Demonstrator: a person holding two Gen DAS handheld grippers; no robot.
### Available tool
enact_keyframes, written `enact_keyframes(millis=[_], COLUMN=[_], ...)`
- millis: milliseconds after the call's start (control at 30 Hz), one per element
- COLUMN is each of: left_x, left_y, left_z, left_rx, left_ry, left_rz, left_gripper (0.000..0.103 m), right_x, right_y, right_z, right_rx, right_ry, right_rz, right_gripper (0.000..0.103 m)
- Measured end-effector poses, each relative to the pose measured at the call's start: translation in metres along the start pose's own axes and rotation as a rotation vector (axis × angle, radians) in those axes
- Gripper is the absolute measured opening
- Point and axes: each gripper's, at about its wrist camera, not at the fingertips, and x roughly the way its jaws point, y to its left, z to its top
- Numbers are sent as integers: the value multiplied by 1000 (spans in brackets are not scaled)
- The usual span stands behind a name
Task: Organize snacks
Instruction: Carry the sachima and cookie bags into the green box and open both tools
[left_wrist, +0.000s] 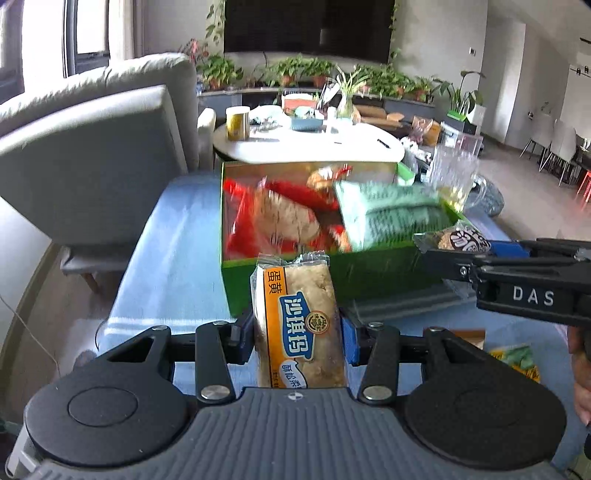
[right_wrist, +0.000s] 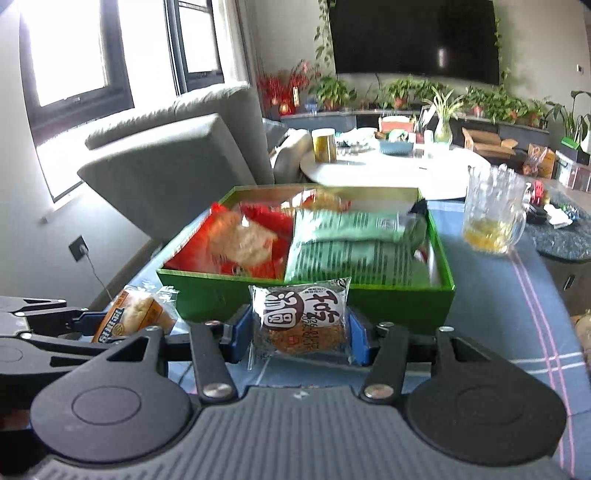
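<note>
Left wrist view: the left gripper (left_wrist: 297, 332) pinches an orange snack bar (left_wrist: 299, 325) just before the green box (left_wrist: 325, 266).

Right wrist view: the right gripper (right_wrist: 297, 328) clamps a round cake packet (right_wrist: 301, 317) before the same box (right_wrist: 369, 299).

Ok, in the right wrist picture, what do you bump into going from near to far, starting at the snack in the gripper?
Round snack pack in the right gripper → green box → green packets inside the box → white round table → potted plants → dark screen on the wall.
</note>
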Motion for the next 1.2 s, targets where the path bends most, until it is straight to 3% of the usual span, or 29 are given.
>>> enact_keyframes(millis=[400,700,1200], left_x=[20,46,115], left_y=[-1,5,13], left_z=[52,74,123], left_rx=[22,15,-14], left_ry=[-64,-71,-57], left_rz=[11,41,86], left_gripper=[42,42,42], right_x=[3,21,71], right_y=[-13,-18,-48], right_z=[32,42,71], right_rx=[36,34,116], right_ry=[-84,-80,-69], right_rz=[-6,4,-54], right_gripper=[77,77,77])
